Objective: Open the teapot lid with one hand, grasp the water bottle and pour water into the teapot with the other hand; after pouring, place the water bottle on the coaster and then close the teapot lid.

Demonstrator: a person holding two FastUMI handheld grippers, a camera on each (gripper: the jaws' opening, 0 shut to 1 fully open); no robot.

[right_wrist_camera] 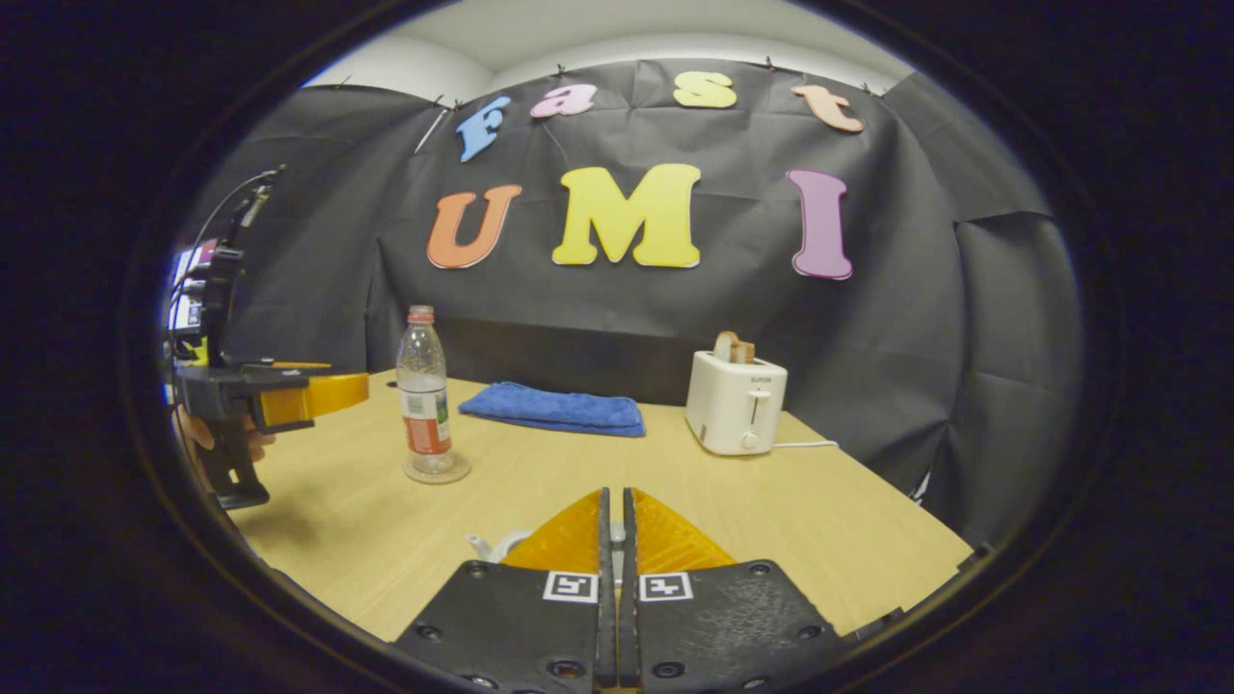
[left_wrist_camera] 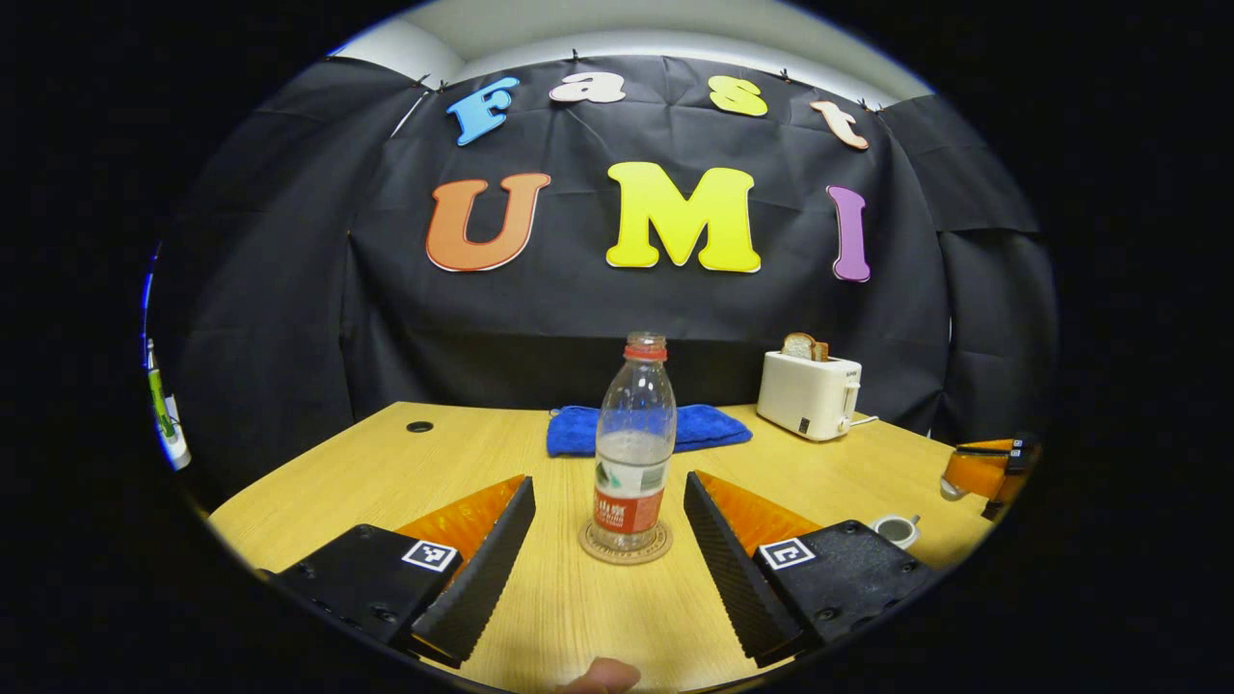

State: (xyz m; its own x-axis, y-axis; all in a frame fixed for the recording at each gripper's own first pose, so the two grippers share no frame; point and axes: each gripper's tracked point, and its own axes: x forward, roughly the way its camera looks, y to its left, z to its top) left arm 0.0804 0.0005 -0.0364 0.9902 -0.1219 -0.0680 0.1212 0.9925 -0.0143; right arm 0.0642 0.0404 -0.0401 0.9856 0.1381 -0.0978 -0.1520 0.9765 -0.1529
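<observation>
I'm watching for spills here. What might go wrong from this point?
1. The water bottle looks uncapped and stands tall on the small coaster, between the fingers of the open left tool; a sideways nudge may tip it and spill water.
2. The little teapot sits low, close under the shut right tool; a careless move there could knock it.

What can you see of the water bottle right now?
The water bottle is clear plastic with a red neck ring, no cap visible, and a red, white and green label. It is roughly half full, standing upright on the round coaster on the wooden table. The open left tool brackets it without touching.
</observation>
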